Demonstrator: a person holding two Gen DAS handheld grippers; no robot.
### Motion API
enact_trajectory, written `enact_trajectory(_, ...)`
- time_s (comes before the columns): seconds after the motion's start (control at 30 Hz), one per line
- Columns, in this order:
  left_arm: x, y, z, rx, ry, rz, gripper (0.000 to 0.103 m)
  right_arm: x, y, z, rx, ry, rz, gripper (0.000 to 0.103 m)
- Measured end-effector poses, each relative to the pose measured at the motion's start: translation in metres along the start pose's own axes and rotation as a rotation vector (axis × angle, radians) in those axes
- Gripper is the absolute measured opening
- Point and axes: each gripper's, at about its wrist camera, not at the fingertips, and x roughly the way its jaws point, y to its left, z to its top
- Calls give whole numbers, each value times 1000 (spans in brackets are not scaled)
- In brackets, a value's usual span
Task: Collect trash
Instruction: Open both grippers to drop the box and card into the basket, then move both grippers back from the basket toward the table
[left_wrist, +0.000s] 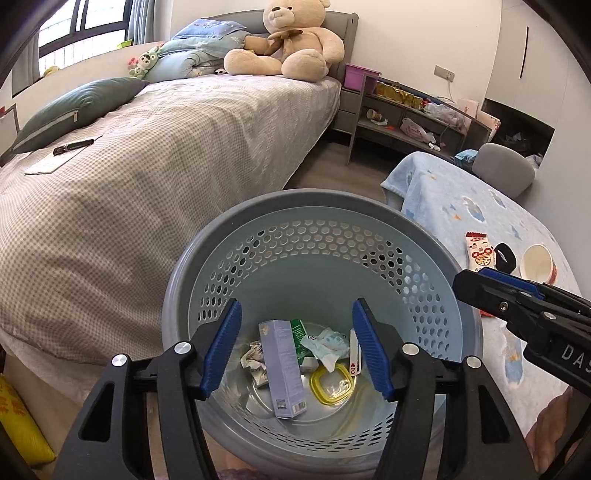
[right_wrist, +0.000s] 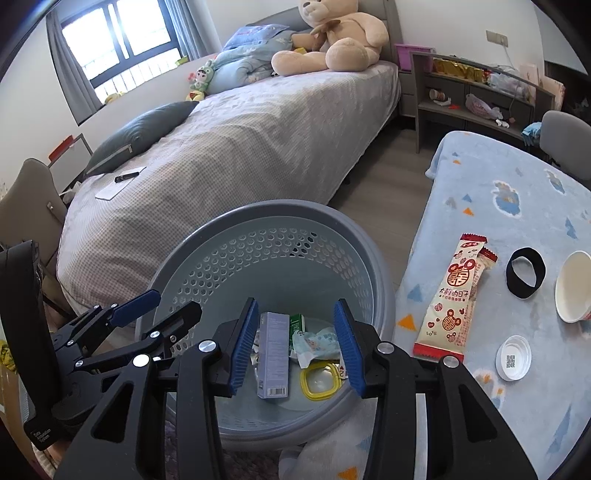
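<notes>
A grey perforated trash basket (left_wrist: 321, 206) stands on the floor between the bed and the table. In it lie a pale purple box (left_wrist: 284, 373), a green carton (left_wrist: 299, 328), a wipes pack (left_wrist: 328, 343), a yellow-rimmed lid (left_wrist: 330, 384), crumpled paper (left_wrist: 255, 362) and a playing card (left_wrist: 354, 354). My left gripper (left_wrist: 295, 314) hangs open above the basket's mouth with nothing between its pads. My right gripper (right_wrist: 296, 306) is beside it over the same basket (right_wrist: 288, 208), also open and holding nothing. Each gripper shows in the other's view.
The blue blanket-covered table (right_wrist: 517, 221) on the right carries a snack wrapper (right_wrist: 454, 295), a black band (right_wrist: 525, 273), a paper cup (right_wrist: 574, 291) and a white cap (right_wrist: 513, 356). The bed (left_wrist: 166, 166) lies to the left, a shelf unit (left_wrist: 406, 122) at the back.
</notes>
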Motion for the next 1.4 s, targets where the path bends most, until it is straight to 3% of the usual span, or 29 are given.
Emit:
enact_trajectory(0.57,-13,-1,-4,1,-29,19,63,-15,-3,-11,15,-8,-1,52)
enact_trajectory(0.87,-29,-13,-14,25,-38,5,68,-38,-11,-29,38,-22,-25,68)
enact_trajectory(1.13,-43,-36,-27,59,-25,-29,69,-67,-34,-60,69,-28,-75,81)
enact_trajectory(1.4,-51,-71,-36,74,-10,-71,70,-99,-74,-85,121,-43,-156,84)
